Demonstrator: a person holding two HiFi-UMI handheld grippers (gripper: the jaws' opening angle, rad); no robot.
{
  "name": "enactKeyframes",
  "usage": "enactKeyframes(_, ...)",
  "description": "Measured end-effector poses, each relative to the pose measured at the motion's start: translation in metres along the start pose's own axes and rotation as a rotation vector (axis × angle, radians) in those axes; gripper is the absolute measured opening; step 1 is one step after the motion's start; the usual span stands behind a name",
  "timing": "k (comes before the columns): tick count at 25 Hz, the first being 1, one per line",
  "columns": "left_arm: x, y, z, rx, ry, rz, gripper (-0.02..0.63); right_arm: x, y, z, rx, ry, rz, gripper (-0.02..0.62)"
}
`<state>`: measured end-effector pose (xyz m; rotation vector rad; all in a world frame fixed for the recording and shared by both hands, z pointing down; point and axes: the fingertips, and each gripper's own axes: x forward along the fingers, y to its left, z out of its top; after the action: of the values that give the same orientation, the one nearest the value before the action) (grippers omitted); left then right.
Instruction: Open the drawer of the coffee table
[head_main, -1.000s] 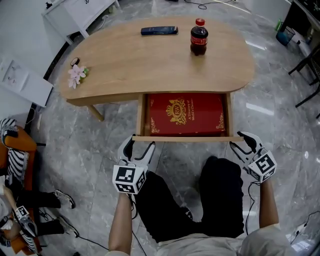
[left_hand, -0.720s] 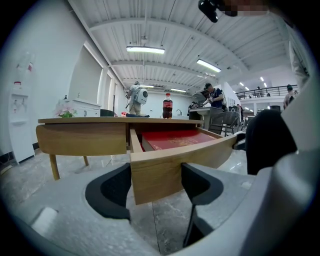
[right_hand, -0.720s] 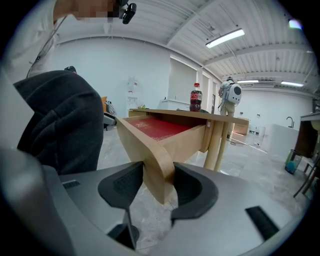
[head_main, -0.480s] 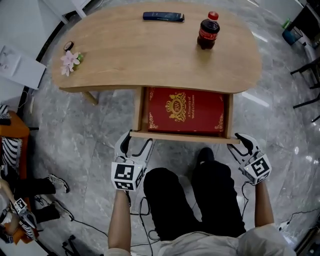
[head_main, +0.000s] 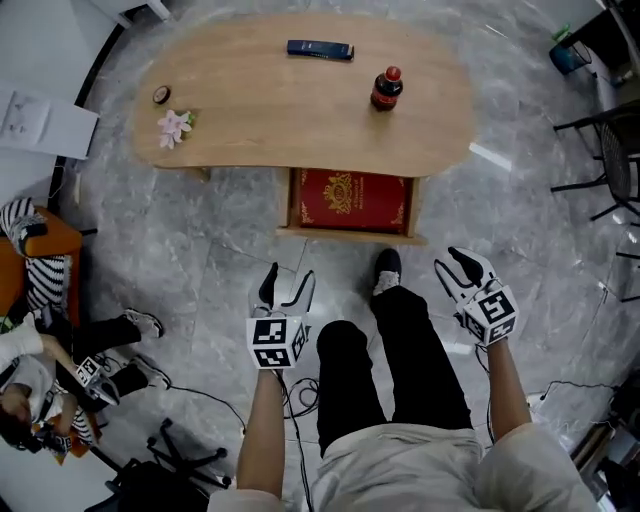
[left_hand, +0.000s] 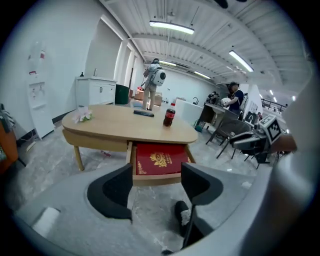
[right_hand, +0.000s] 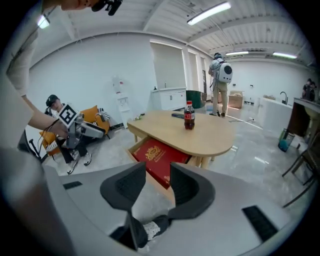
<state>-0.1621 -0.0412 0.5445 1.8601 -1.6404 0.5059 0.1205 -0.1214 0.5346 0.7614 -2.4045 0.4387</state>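
Observation:
The wooden coffee table (head_main: 300, 110) stands ahead of me. Its drawer (head_main: 345, 236) is pulled out at the front, and a red box with gold print (head_main: 348, 190) lies inside. My left gripper (head_main: 288, 285) hangs over the floor, well short of the drawer front, open with nothing between its jaws. In the left gripper view the jaws (left_hand: 156, 180) frame the drawer (left_hand: 159, 177) from a distance. My right gripper (head_main: 452, 268) is off the drawer's right corner, clear of it. Its jaws (right_hand: 157, 177) are closing, a gap still between them and nothing in it.
A cola bottle (head_main: 386, 88), a dark remote (head_main: 320, 49) and a pink flower (head_main: 175, 127) sit on the tabletop. My legs and shoe (head_main: 385, 270) are below the drawer. A seated person (head_main: 40, 340) and an orange chair are at left, black chairs (head_main: 610, 150) at right.
Both grippers have lifted and drawn back from the drawer front, which they flanked before. The right jaws have narrowed. The drawer has stayed pulled out.

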Motion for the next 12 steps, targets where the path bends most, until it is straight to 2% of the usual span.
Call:
enactKeyframes(6,-0.096,-0.083,0.066,0.035,0.045,-0.041,0.310,-0.059,0.060,0.078,0.154,0.066,-0.084,0.160)
enactKeyframes(9,-0.146,-0.100,0.090,0.027,0.044,-0.009,0.310,-0.086,0.106,0.105,0.226,0.069,-0.088,0.164)
enactKeyframes(12,-0.189,-0.106,0.105,-0.026,0.051,0.029,0.308,-0.116,0.146,0.129,0.214,0.066,-0.086,0.164)
